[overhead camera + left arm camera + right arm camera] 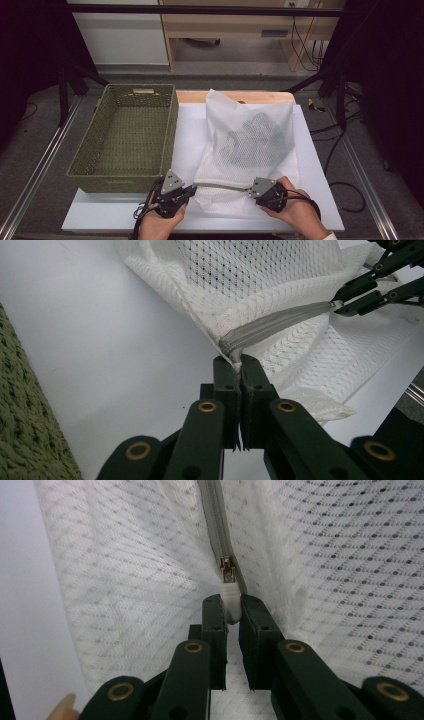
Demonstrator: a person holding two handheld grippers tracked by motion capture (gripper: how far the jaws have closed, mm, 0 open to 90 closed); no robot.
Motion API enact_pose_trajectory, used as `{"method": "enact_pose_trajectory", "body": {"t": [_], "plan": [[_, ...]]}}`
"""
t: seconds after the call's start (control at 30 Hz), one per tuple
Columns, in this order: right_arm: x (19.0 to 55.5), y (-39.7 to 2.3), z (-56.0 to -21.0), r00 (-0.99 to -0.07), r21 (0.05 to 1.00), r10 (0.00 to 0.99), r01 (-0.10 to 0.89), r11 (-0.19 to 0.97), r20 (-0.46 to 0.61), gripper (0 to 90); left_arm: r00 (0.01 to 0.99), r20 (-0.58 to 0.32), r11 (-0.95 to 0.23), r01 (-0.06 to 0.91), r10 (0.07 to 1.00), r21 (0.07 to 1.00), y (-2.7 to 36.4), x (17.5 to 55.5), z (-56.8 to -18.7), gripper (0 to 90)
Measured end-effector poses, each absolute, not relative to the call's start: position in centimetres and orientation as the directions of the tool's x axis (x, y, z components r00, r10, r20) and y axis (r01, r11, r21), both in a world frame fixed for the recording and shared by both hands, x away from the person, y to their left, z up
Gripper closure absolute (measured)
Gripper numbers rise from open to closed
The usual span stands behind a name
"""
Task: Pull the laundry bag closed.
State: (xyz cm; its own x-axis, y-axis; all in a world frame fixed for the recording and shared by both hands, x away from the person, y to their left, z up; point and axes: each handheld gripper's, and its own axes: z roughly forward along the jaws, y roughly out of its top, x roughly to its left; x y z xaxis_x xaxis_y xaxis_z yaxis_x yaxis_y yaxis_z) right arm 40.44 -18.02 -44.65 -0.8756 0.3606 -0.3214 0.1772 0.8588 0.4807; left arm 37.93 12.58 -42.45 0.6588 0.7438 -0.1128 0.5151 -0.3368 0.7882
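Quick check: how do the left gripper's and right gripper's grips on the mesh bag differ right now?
The left gripper pinches the end of the grey zipper at the mesh bag's corner; the right gripper pinches the white zipper pull. The left gripper's jaws meet almost flush; the right gripper's keep a slim gap below the pull. Both are shut, holding the zipper taut between them.

A white mesh laundry bag (248,145) is laid flat on the white table top, just right of the green basket; something dark and grey is seen inside it; its grey zipper (222,186) is stretched along the near edge; the white zipper pull (230,602) is pinched.
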Motion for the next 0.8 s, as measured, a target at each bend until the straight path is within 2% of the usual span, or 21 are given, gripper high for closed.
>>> {"method": "enact_pose_trajectory", "body": {"t": [0.33, 0.8], "plan": [[40.3, -18.4, -44.5, -0.881, 0.471, 0.353, 0.178, 0.864, -0.315, 81.8, 0.660, -0.117, -0.334, 0.516, 0.742, 0.789, 12.5, 37.8, -42.5, 88.2], [40.6, -21.2, -42.7, -0.865, 0.404, 0.334, 0.173, 0.898, -0.374, 81.8, 0.653, -0.117, -0.333, 0.522, 0.749, 0.785, 12.8, 37.8, -42.6, 88.2]]}}
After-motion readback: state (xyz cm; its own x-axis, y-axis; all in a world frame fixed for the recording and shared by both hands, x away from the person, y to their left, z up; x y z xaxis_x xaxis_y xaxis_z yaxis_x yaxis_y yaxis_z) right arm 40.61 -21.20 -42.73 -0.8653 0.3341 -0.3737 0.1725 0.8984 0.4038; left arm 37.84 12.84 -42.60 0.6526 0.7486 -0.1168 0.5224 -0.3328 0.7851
